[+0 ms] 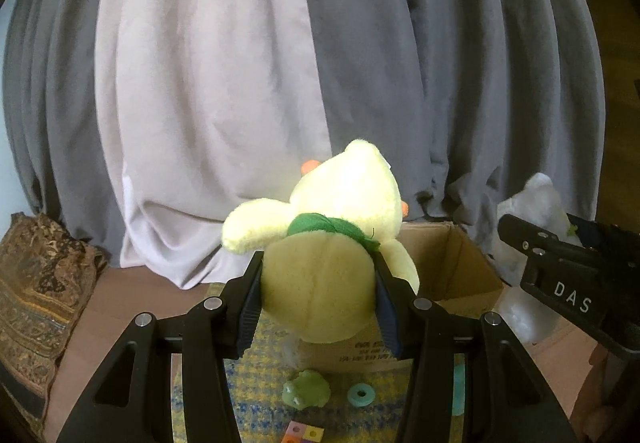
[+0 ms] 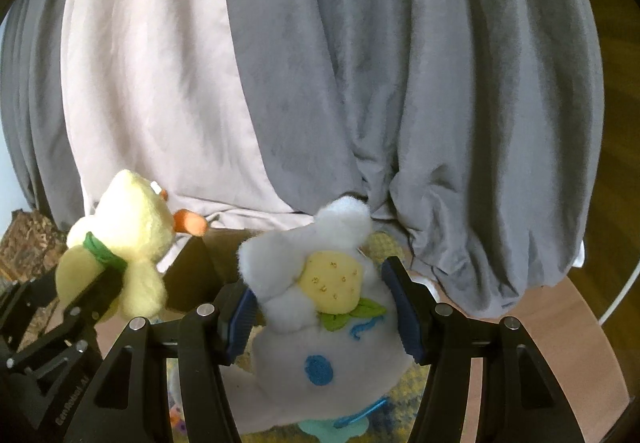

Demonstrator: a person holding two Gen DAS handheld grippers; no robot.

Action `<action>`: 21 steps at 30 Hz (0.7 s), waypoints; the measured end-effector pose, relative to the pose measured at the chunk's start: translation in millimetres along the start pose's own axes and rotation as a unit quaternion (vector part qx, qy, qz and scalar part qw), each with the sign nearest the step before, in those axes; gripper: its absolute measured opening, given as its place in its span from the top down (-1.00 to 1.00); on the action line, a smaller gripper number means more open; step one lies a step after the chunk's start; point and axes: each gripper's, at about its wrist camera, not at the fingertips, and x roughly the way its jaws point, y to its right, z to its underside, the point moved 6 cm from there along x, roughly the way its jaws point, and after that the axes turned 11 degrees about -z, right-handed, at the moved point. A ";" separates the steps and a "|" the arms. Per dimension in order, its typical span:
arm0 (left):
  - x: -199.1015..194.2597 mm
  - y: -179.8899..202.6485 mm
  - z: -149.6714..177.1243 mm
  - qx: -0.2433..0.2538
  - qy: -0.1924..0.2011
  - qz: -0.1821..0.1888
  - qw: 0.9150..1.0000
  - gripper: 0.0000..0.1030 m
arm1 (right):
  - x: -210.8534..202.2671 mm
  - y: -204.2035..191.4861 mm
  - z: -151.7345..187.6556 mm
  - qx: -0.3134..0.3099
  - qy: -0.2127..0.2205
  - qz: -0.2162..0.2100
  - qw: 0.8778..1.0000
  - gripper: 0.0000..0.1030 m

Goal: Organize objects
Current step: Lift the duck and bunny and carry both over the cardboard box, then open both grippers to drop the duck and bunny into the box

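We hold the yellow duck (image 1: 320,275) pinched in the left gripper (image 1: 318,307), above the cardboard box (image 1: 456,263). The right gripper (image 2: 324,319) pinches the white toy (image 2: 320,343) beside it. Advice: bring each toy over the box opening before we spread the jaws, one at a time.
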 end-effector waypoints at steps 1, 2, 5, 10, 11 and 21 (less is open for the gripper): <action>2.9 0.8 -0.6 0.000 -0.001 0.000 1.000 0.05 | 2.5 0.4 -2.1 -0.001 0.000 0.001 1.000 -0.16; 5.9 1.0 -1.6 0.000 -0.002 0.002 1.000 0.05 | 3.8 0.5 -3.7 -0.002 0.001 0.002 1.000 -0.16; 15.2 1.5 -5.4 -0.004 -0.008 0.005 1.000 0.05 | 9.2 1.1 -10.9 0.000 0.002 0.003 1.000 -0.16; 32.8 5.1 -9.7 -0.003 -0.018 0.018 1.000 0.05 | 23.4 0.9 -17.5 0.000 -0.006 0.001 1.000 -0.16; 36.0 6.4 -10.3 -0.001 -0.020 0.022 1.000 0.05 | 26.4 1.0 -18.2 0.000 -0.009 0.001 1.000 -0.16; 61.5 16.6 -9.5 0.004 -0.042 0.032 0.999 0.05 | 60.7 9.6 -18.3 0.008 -0.044 -0.008 0.999 -0.17</action>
